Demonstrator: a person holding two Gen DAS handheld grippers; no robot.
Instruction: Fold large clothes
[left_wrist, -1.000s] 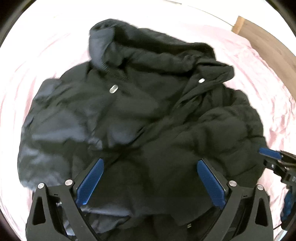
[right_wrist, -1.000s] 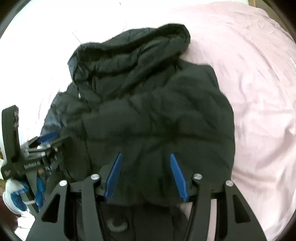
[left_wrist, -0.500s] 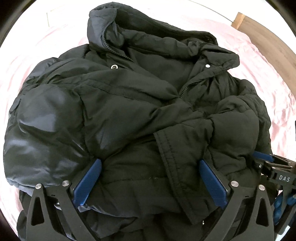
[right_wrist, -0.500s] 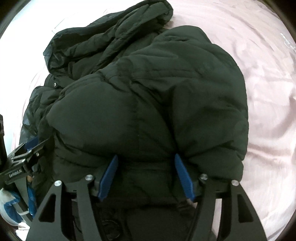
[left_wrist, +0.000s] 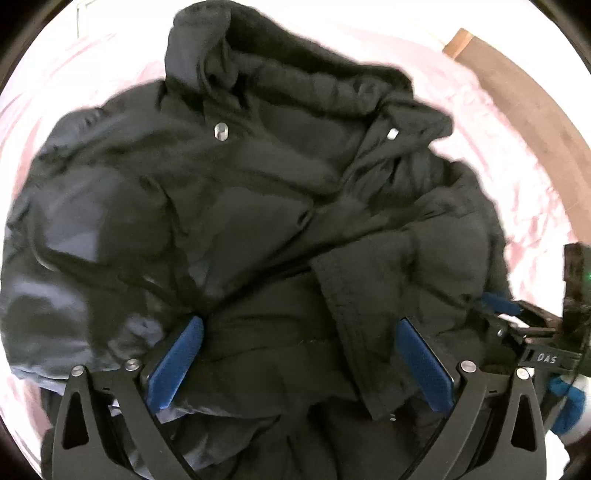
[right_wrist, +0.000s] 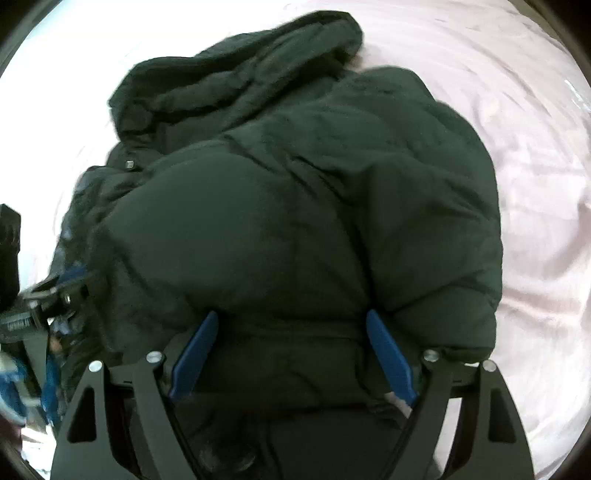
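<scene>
Black padded fabric fills the space between both my sets of jaws. My left gripper (left_wrist: 299, 362) stands with its blue pads spread wide; the bottom part of the puffer jacket (left_wrist: 258, 221) bulges up between them, and a stitched front edge runs down just inside the right-hand pad. I cannot tell if the pads press the cloth or merely flank it.

My right gripper (right_wrist: 293, 354) is likewise spread, less widely, with a band of the jacket (right_wrist: 295, 203) lying across the gap and a swollen quilted panel rising just beyond the tips. Here too the cloth sits between the pads, but a firm pinch cannot be made out.

Each gripper shows at the edge of the other's view: the right one low at the right edge of the left wrist view, the left one low at the left edge of the right wrist view, both close against the jacket's sides.

Farther out, the jacket is heaped in rumpled folds on a pink bed sheet (right_wrist: 535, 184). Two metal snaps (left_wrist: 221, 131) sit on the front near the collar. The hood (right_wrist: 236, 70) lies at the far end, crumpled. Beyond the sheet, at upper right in the left wrist view, a brown wooden bed frame (left_wrist: 532, 107) shows.
</scene>
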